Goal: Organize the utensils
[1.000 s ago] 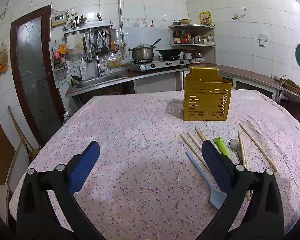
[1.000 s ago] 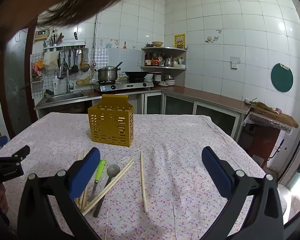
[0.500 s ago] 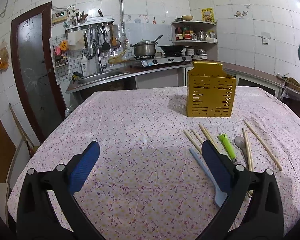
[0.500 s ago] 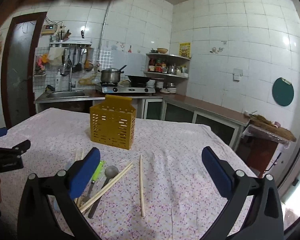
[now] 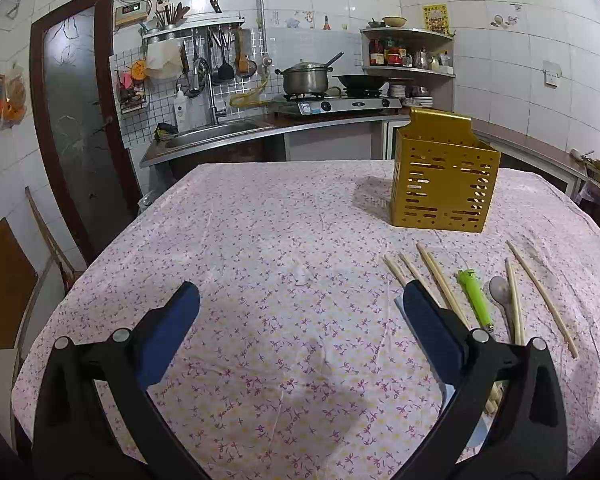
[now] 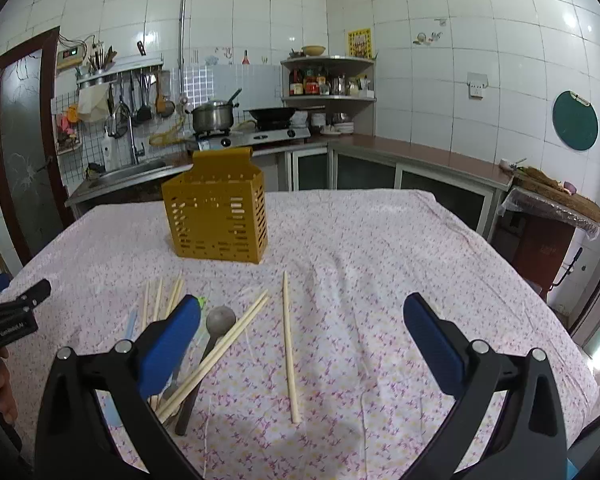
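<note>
A yellow slotted utensil holder (image 5: 444,188) (image 6: 218,216) stands upright on the floral tablecloth. In front of it lie several wooden chopsticks (image 5: 438,280) (image 6: 288,340), a green-handled tool (image 5: 475,294), a grey spoon (image 6: 220,320) (image 5: 499,290) and a light blue utensil (image 6: 131,322), partly hidden by fingers. My left gripper (image 5: 300,300) is open and empty, left of the utensils; it also shows in the right wrist view (image 6: 20,312). My right gripper (image 6: 300,316) is open and empty above the single chopstick.
The tablecloth (image 5: 260,240) covers the whole table. Behind it are a sink (image 5: 208,132), a stove with a pot (image 5: 306,80) and a corner shelf (image 5: 412,56). A dark door (image 5: 76,120) is at the left. A counter (image 6: 420,160) runs along the right wall.
Both grippers have moved slightly nearer the table and utensils. Both stay open and empty. Nothing on the table has moved.
</note>
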Available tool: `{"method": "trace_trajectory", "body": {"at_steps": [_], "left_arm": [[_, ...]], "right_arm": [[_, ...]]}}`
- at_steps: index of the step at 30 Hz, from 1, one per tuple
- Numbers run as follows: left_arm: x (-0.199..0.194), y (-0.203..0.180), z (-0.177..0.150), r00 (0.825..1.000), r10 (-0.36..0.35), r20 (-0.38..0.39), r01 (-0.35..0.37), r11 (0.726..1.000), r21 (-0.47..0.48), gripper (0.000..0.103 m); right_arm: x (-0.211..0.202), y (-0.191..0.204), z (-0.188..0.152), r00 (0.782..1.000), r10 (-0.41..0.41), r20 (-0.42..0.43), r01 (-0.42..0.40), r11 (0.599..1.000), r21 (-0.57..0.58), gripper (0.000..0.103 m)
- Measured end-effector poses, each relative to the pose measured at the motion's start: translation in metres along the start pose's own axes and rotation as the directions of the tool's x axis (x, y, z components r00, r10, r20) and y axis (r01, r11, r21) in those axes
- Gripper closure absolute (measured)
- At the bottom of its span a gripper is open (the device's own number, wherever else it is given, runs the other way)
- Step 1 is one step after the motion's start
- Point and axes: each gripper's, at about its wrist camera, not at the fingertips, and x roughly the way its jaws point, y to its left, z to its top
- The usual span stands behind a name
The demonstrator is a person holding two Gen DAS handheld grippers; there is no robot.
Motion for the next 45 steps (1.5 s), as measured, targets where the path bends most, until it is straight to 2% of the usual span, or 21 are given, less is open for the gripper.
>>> {"method": "trace_trajectory", "body": {"at_steps": [7, 28, 37, 45], "left_arm": [[0.001, 0.003, -0.002, 0.999, -0.025, -0.019, 0.025, 0.999, -0.029, 0.005], [-0.020, 0.010, 0.001, 1.000, -0.028, 0.012, 0.028, 0.999, -0.040, 0.005], [-0.008, 0.001, 0.003, 0.998, -0.055, -0.012, 0.055, 0.998, -0.026, 0.005], [0.024, -0.008, 0.014, 0.994, -0.077, -0.078, 0.075, 0.997, -0.030, 0.005]], "right_arm": [[0.004, 0.006, -0.006, 0.999, -0.009, -0.044, 0.009, 1.000, 0.002, 0.004], [-0.007, 0.007, -0.008, 0.999, 0.013, -0.038, -0.014, 1.000, -0.016, 0.004], [0.004, 0.002, -0.006, 0.999, -0.005, -0.052, 0.004, 1.000, -0.013, 0.004], [0.032, -0.002, 0.005, 0.996, -0.004, -0.086, 0.003, 1.000, -0.003, 0.006]]}}
